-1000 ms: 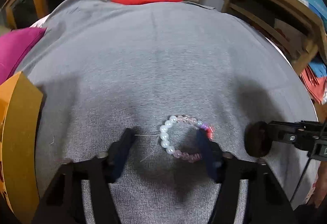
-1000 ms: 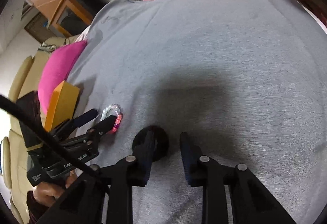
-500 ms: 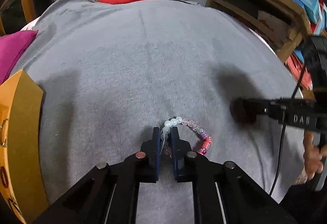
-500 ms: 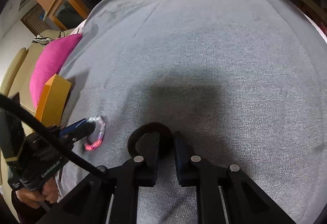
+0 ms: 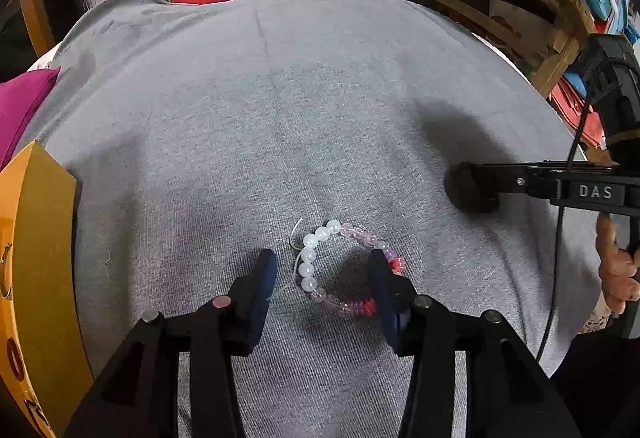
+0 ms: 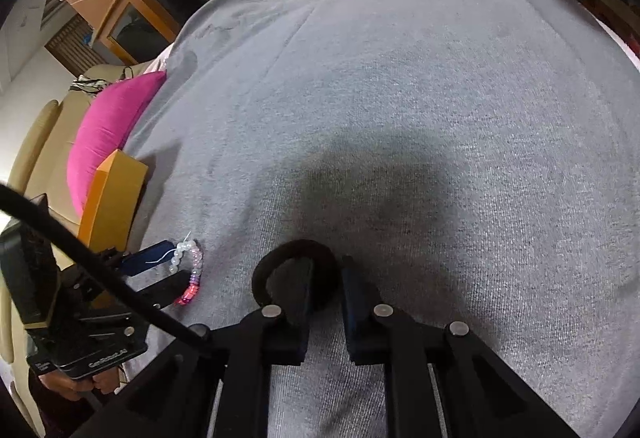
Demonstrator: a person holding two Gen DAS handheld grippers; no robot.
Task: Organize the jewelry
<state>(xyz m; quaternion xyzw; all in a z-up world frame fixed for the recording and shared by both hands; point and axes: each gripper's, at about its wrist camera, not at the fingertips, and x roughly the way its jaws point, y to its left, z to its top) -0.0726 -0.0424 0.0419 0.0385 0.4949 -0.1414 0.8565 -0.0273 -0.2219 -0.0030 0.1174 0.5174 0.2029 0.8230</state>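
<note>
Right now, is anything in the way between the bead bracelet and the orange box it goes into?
Nothing visible is. The bead bracelet lies on the gray cloth inside the open left gripper, and only bare cloth lies between it and the orange box at the left edge.

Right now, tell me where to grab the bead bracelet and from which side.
Pinch the white-bead arc of the bead bracelet, coming straight down from above. It lies flat as an open loop on the gray cloth, so one finger can drop inside the ring and one outside. The left hand-held gripper hangs open around it.
</note>
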